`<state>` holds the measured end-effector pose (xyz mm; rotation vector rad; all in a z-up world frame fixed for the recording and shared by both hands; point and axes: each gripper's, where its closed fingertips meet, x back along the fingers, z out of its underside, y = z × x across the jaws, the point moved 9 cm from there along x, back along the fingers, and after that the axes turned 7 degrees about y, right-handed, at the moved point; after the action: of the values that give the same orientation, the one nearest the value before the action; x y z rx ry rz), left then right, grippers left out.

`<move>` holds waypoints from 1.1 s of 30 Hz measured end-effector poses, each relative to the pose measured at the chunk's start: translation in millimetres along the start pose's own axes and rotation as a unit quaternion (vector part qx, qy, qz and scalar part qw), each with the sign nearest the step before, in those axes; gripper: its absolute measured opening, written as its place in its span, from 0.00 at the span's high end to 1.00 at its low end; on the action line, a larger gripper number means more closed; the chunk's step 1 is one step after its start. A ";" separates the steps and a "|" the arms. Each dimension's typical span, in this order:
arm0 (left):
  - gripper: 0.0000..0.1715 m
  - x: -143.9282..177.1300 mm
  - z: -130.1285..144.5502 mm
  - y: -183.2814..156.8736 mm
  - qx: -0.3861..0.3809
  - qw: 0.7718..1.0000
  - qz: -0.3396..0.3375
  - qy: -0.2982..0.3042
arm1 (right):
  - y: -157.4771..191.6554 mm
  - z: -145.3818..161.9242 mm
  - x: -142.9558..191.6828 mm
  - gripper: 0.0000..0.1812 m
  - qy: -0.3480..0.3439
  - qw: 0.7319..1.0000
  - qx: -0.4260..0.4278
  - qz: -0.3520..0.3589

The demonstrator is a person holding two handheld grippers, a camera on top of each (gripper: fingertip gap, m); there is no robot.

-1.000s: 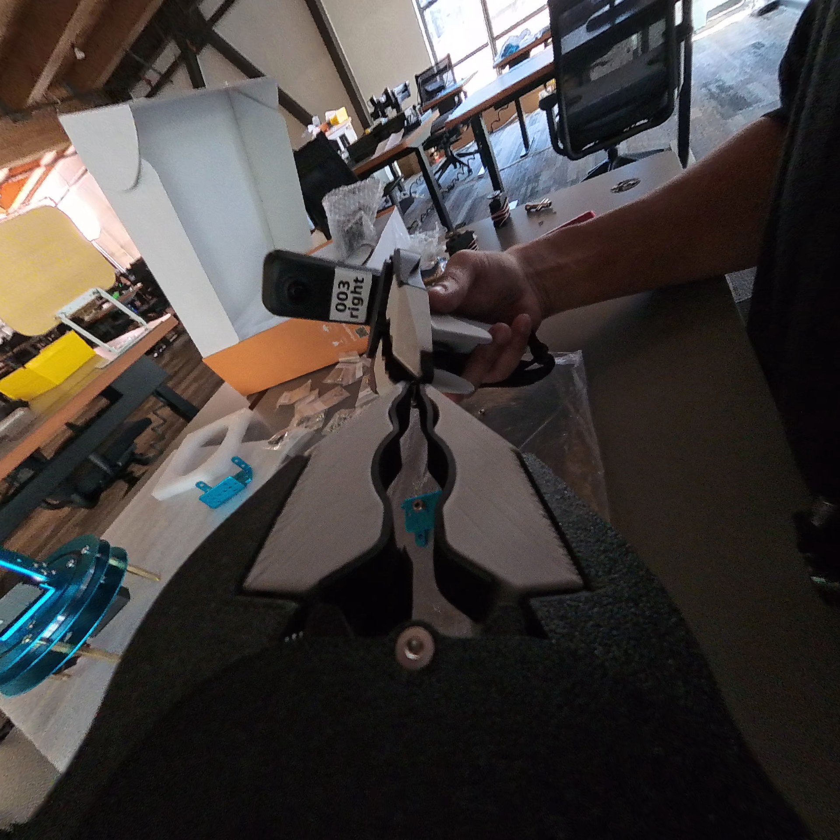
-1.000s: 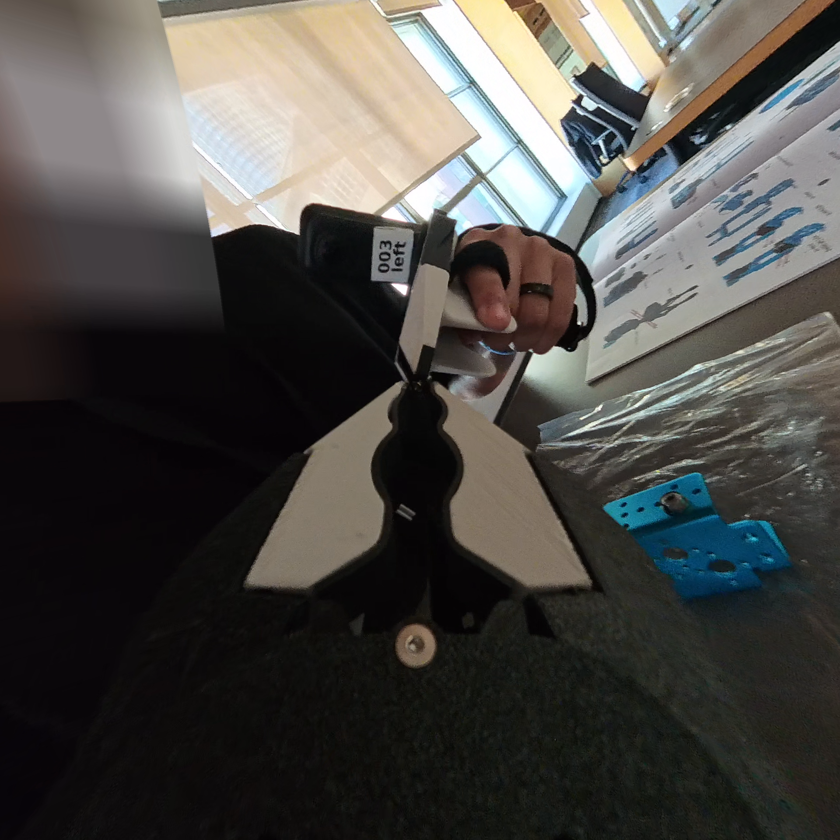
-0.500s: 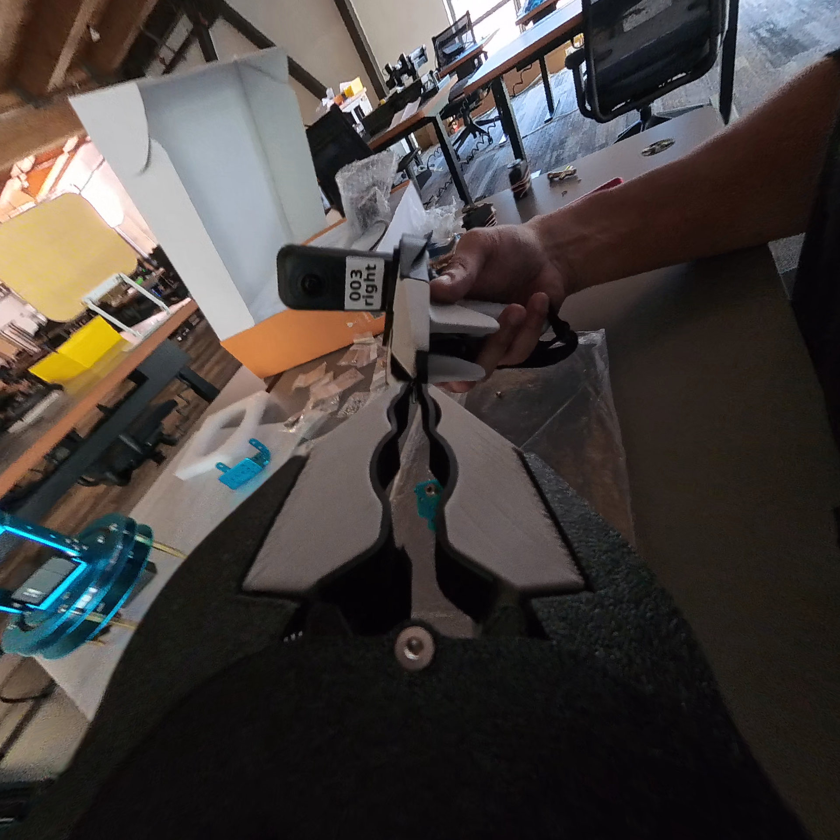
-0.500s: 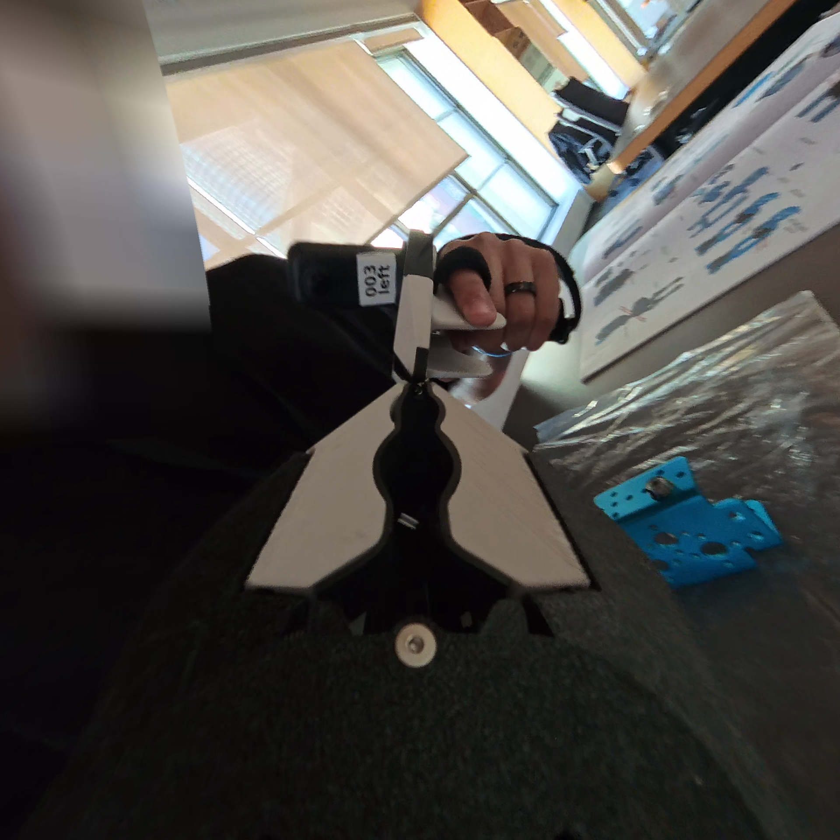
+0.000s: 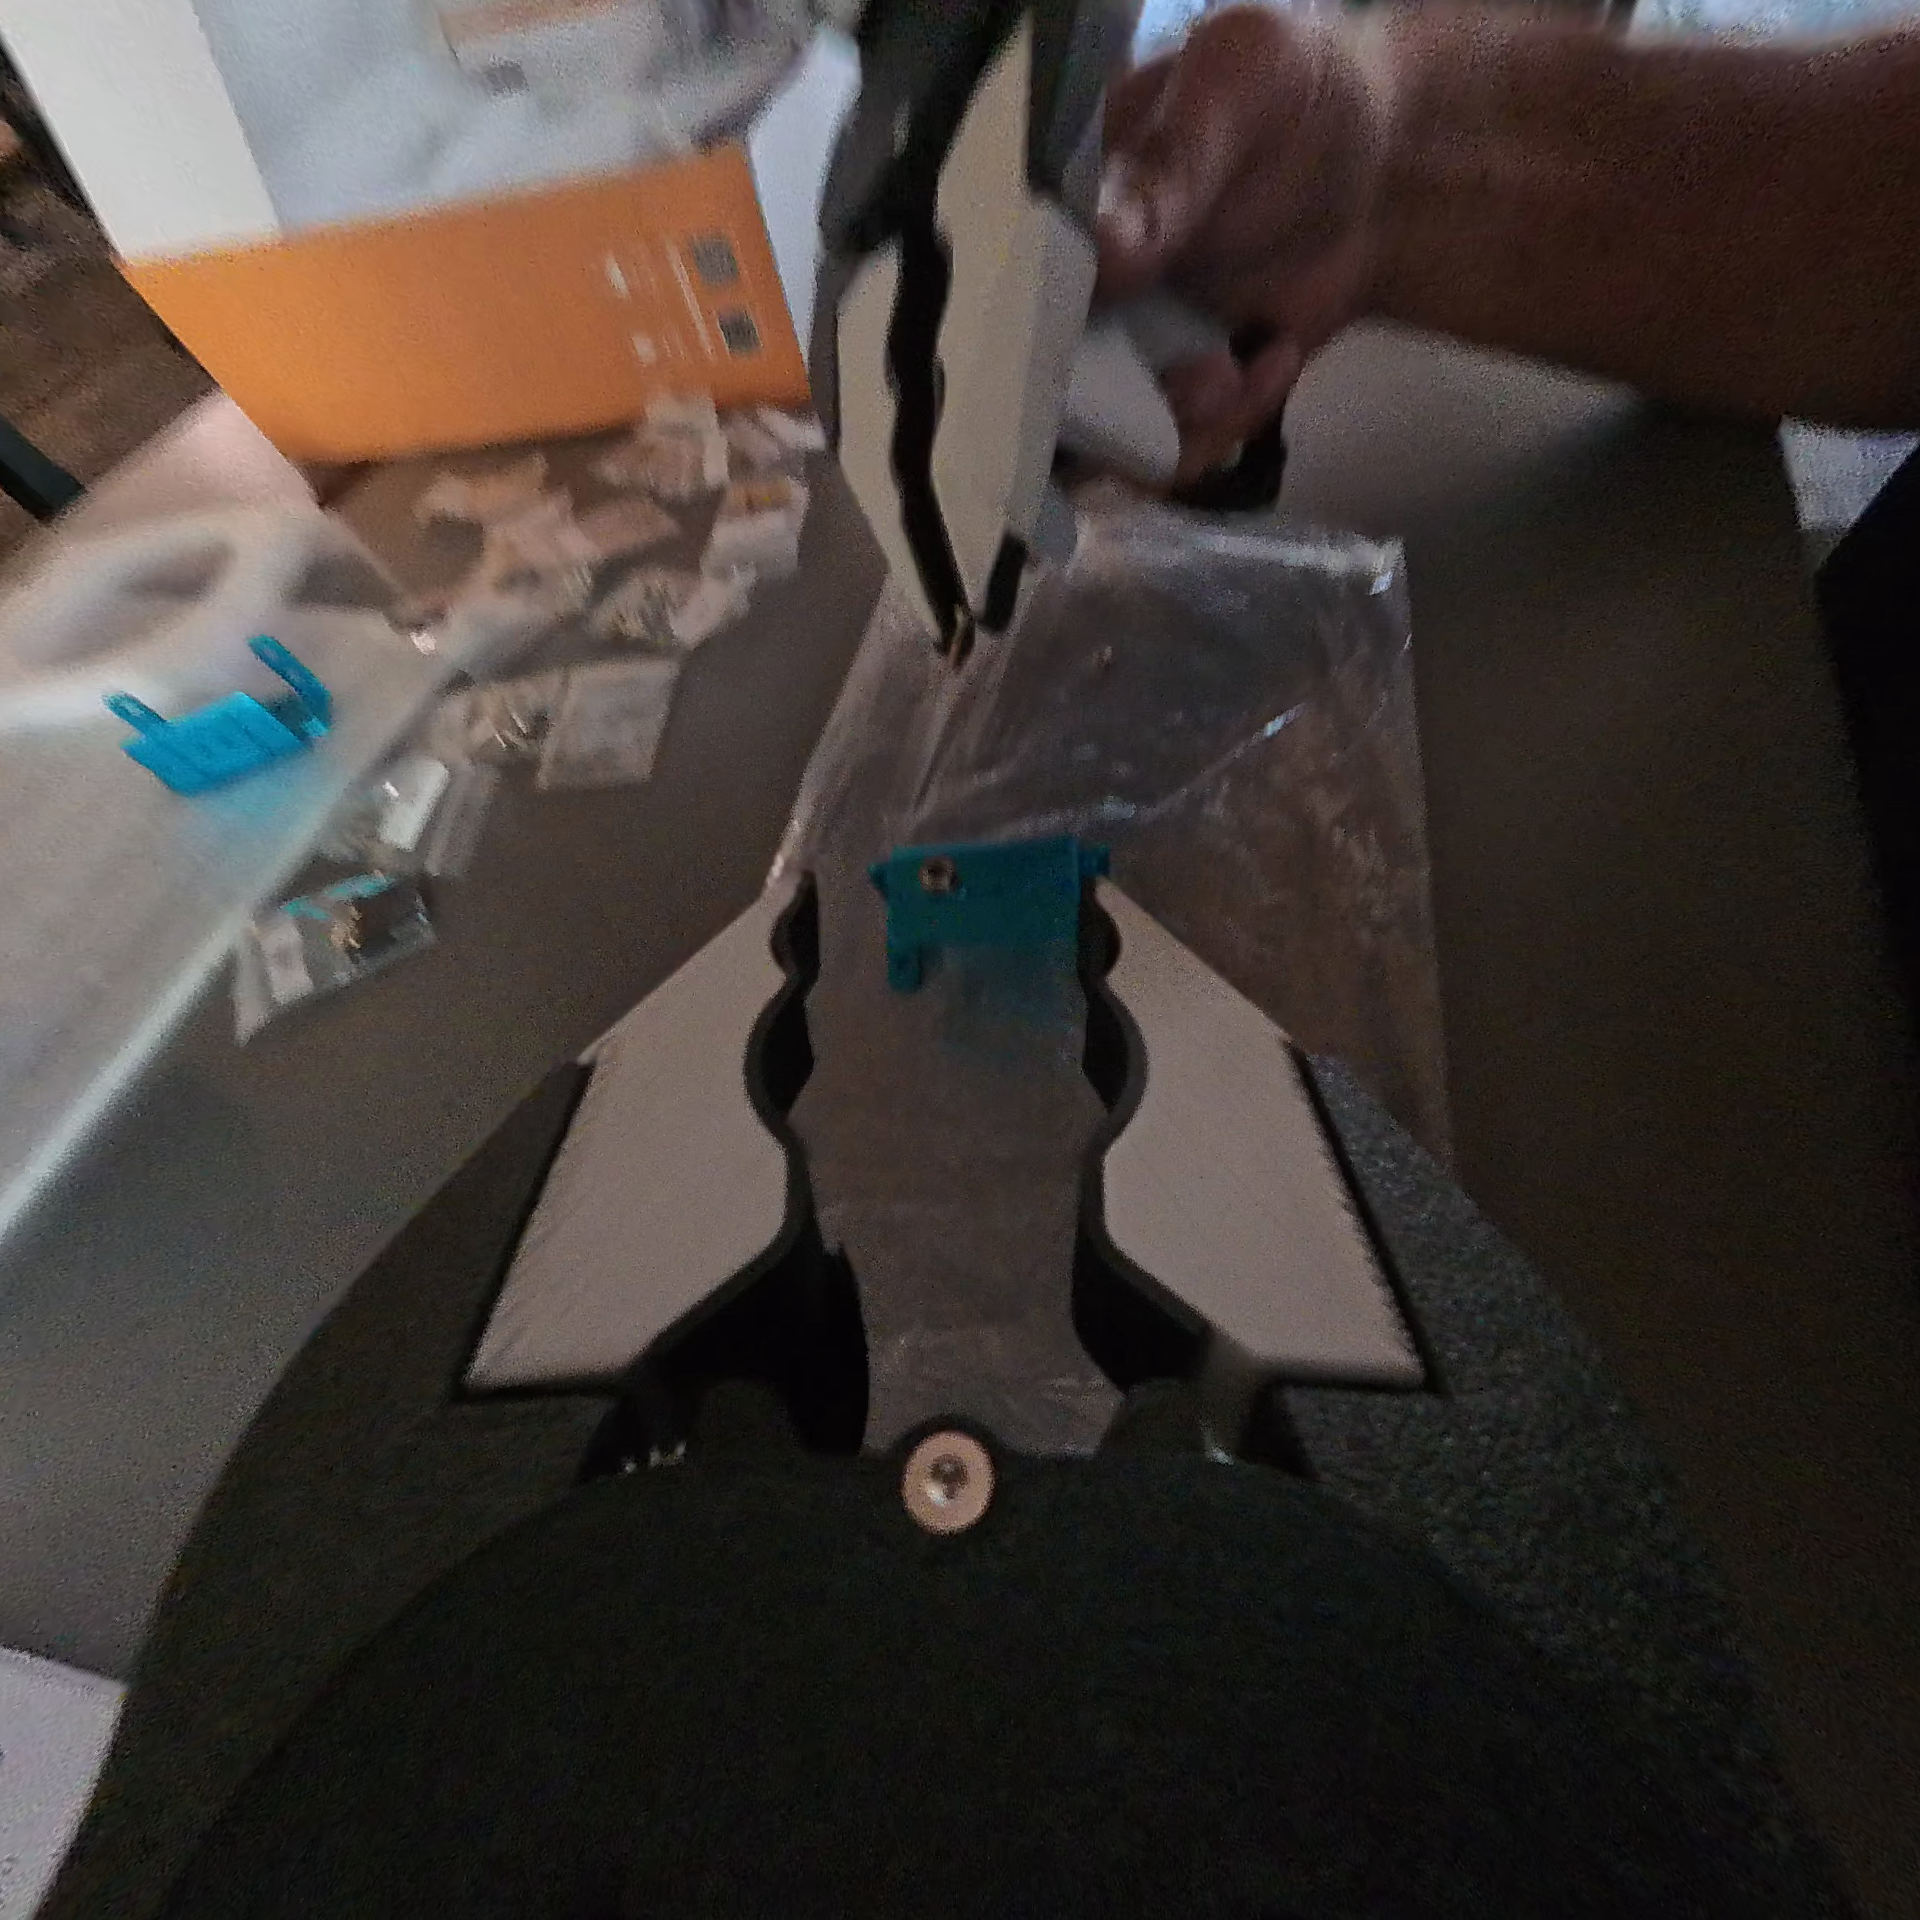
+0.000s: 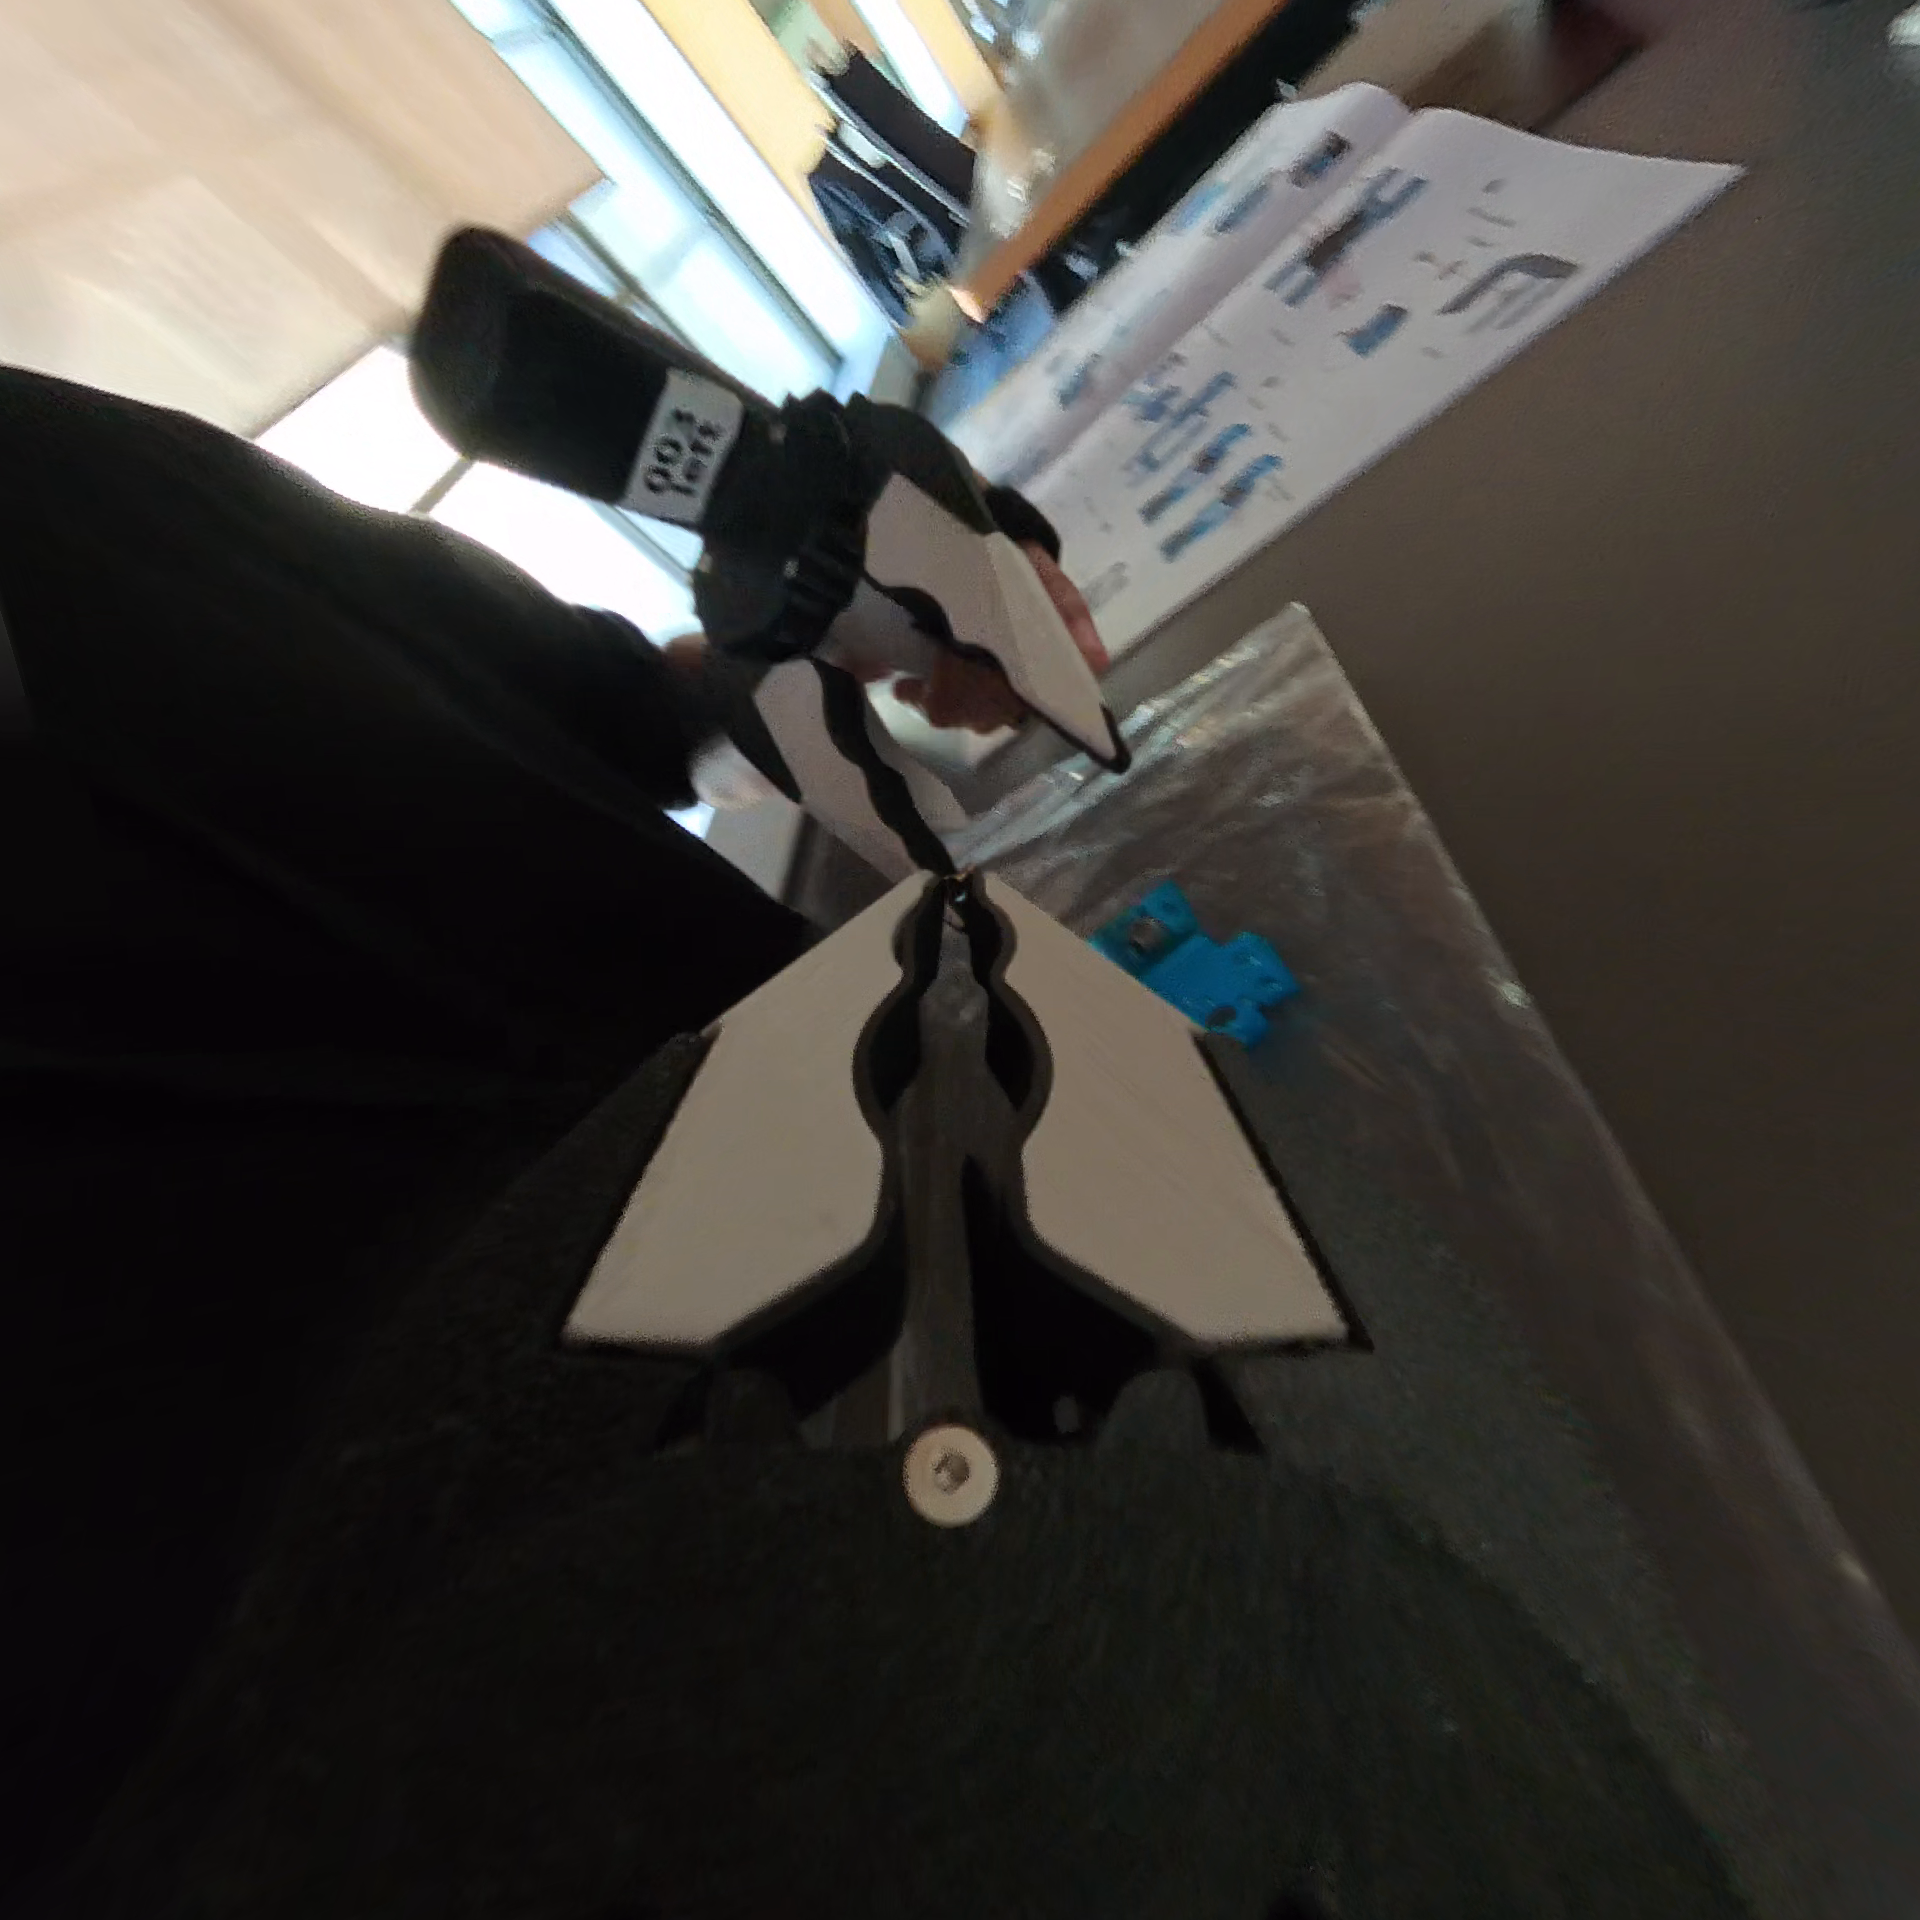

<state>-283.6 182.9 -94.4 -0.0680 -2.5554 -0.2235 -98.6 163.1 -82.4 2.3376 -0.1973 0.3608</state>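
My left gripper (image 5: 951,888) is open, its jaws spread wide just above a blue metal bracket (image 5: 987,894) that lies on a clear plastic bag (image 5: 1195,769). My right gripper (image 6: 951,883) is shut, with a tiny metal part pinched at its tips. In the left wrist view the right gripper (image 5: 961,629) points down over the bag's far edge. In the right wrist view the left gripper (image 6: 1018,812) is open, close in front of my right tips. The bracket (image 6: 1195,966) lies just to the right on the bag (image 6: 1351,831).
An orange and white box (image 5: 468,312) stands at the back left, with several small parts bags (image 5: 582,623) in front of it. A second blue bracket (image 5: 218,727) lies on a white sheet. An instruction sheet (image 6: 1299,343) lies beyond the bag. A person's forearm (image 5: 1558,187) crosses the top right. The left tips stand about 4 cm off the bracket (image 6: 1195,966).
My left gripper has opened and dropped toward the blue bracket. The two grippers, tip to tip before, have parted. The right gripper stays shut.
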 end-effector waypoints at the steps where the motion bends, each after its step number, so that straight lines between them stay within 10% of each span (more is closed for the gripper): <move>1: 0.68 -5.6 6.6 1.7 0.000 1.000 0.009 0.021 | -0.6 0.5 1.1 0.98 0.016 0.999 0.003 0.028; 9: 0.71 -28.8 10.3 -2.7 -0.054 0.994 0.037 0.089 | 7.9 0.0 -9.1 0.98 0.145 0.974 0.028 0.170; 14: 0.84 -28.5 6.9 -2.5 -0.062 0.995 0.029 0.077 | 14.1 -13.8 -11.6 0.98 0.201 0.964 0.060 0.163; 33: 0.85 -26.9 5.7 -0.8 -0.057 0.996 0.024 0.057 | 1.8 -36.5 -32.0 0.98 0.382 0.903 0.081 0.177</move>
<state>-264.2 183.1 -113.9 -0.1561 -2.4232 -0.3432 -136.7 188.8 -66.5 2.1245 -0.2082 1.4793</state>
